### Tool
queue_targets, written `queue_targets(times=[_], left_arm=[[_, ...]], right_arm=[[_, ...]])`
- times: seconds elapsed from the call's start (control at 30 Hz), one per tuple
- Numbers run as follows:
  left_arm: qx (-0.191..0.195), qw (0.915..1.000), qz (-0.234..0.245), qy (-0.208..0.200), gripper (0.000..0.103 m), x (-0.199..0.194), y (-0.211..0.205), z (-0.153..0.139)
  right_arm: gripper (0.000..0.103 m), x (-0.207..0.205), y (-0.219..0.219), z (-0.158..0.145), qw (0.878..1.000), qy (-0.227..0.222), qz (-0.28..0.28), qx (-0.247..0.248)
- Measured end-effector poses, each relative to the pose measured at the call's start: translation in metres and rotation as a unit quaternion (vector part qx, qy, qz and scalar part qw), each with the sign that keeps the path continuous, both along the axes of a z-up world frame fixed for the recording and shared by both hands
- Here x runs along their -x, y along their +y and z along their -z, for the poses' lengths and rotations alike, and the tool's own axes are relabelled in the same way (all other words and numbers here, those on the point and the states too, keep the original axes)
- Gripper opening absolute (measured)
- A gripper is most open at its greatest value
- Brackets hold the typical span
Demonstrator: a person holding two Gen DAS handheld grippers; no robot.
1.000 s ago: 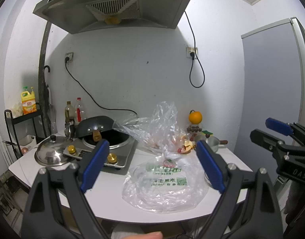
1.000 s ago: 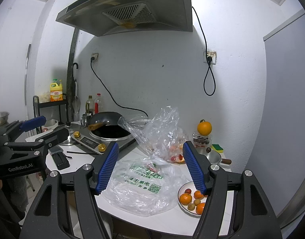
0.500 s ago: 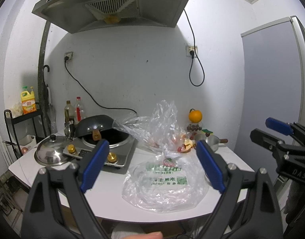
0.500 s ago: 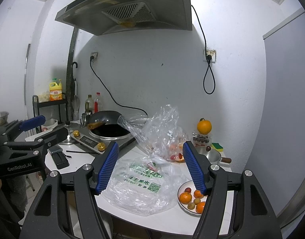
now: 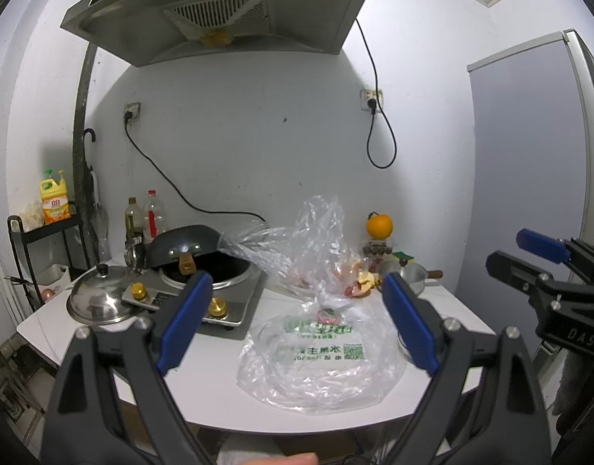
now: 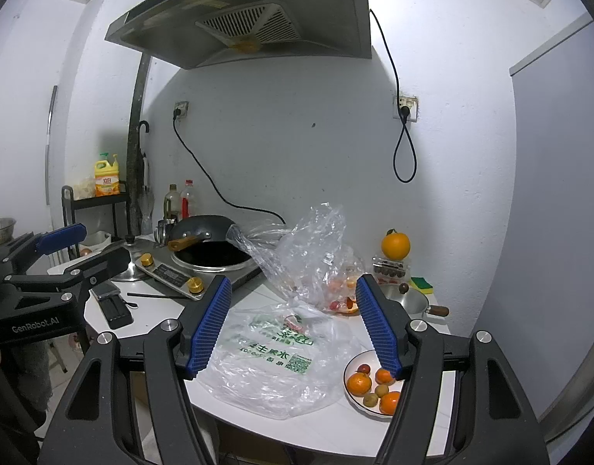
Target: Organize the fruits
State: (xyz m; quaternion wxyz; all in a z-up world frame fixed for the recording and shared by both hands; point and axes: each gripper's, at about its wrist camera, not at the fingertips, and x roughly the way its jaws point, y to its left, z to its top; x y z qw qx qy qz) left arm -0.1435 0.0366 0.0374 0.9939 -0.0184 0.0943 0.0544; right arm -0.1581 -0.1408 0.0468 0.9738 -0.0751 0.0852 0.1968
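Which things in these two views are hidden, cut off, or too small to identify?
- Left wrist view: the plate of fruit is almost wholly hidden behind the left gripper.
- Right wrist view: the right gripper covers the plate's right edge.
- Both views: the fruit in the crumpled clear bag is blurred by plastic; its kinds are unclear.
- Both views: the print on the flat bag is too small to read.

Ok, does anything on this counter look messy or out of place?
Yes: two crumpled plastic bags sprawl over the counter middle, and a single orange perches on a small box by the wall, apart from the fruit plate.
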Motion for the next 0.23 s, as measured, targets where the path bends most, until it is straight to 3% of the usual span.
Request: queue_targets(times=[0.23], left_arm=[[-0.001, 1.0000, 0.003, -0.002, 0.090, -0.0024, 0.0022, 0.0012]], right_arm=[[0.070, -0.0013, -0.0012, 0.0024, 1.000, 0.002, 0.002, 0.000]])
